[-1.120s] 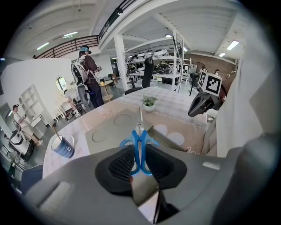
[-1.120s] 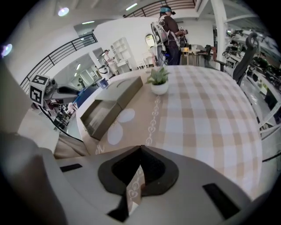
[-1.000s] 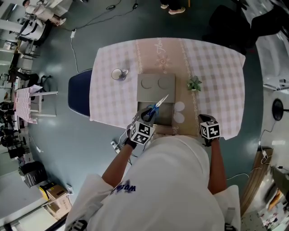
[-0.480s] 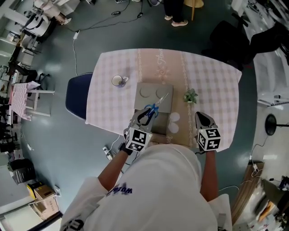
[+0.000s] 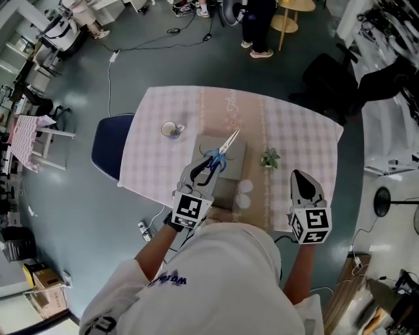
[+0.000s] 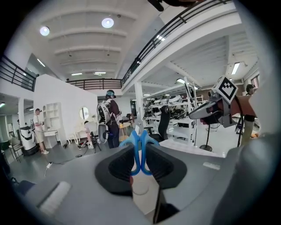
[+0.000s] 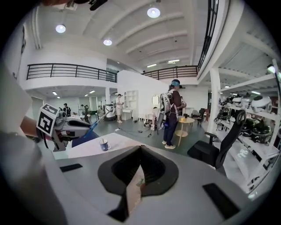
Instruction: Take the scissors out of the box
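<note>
Scissors (image 5: 218, 154) with blue handles and silver blades hang in the air over the grey box (image 5: 236, 159) on the table. My left gripper (image 5: 202, 169) is shut on the blue handles (image 6: 133, 137), and the blades point away from me. In the left gripper view the handles stick up between the dark pads of that gripper (image 6: 139, 152). My right gripper (image 5: 304, 178) is raised over the table's near right edge, shut with nothing in it. The right gripper view shows its jaws (image 7: 140, 148) pressed together, and the left gripper (image 7: 72, 126) with the scissors off to the left.
A pink checked cloth covers the table (image 5: 298, 141). On it stand a mug (image 5: 171, 129), a small green plant (image 5: 269, 158) and two white round pieces (image 5: 244, 190) beside the box. A blue chair (image 5: 107, 147) is at the table's left. A person (image 5: 259, 18) stands beyond the far edge.
Both grippers have risen well above the table. The left one has lifted the scissors up out of the box, and their blades now point further out over the lid.
</note>
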{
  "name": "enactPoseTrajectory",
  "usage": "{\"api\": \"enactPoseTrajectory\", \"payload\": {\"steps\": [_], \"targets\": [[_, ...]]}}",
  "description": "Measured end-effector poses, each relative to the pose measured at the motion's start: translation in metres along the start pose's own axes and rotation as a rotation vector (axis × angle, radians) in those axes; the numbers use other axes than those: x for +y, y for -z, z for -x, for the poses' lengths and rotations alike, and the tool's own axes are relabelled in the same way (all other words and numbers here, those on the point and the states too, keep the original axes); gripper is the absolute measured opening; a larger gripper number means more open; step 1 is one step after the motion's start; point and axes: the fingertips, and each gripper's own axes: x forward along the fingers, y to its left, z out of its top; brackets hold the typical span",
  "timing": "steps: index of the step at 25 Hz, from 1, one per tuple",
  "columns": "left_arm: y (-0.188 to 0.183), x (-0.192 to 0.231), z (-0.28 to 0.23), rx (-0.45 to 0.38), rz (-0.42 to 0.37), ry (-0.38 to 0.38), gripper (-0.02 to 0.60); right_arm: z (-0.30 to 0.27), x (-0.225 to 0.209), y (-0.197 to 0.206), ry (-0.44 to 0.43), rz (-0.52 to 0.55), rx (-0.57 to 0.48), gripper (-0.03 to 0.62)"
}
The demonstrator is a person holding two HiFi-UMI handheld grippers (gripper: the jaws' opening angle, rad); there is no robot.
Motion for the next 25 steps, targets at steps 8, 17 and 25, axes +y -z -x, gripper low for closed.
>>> {"api": "enactPoseTrajectory", "payload": {"steps": [8, 17, 25], "targets": [[-0.033, 0.009, 0.002, -0.071, -0.018, -0.013, 0.087, 0.021, 0.007, -0.076, 0.013, 0.098, -0.150, 0.003], [-0.081, 0.017, 0.020, -0.160, -0.026, -0.045, 0.087, 0.023, 0.029, -0.098, -0.027, 0.133, -0.196, 0.003], [-0.112, 0.026, 0.034, -0.231, -0.050, -0.066, 0.087, 0.031, 0.047, -0.119, -0.052, 0.154, -0.250, 0.003]]}}
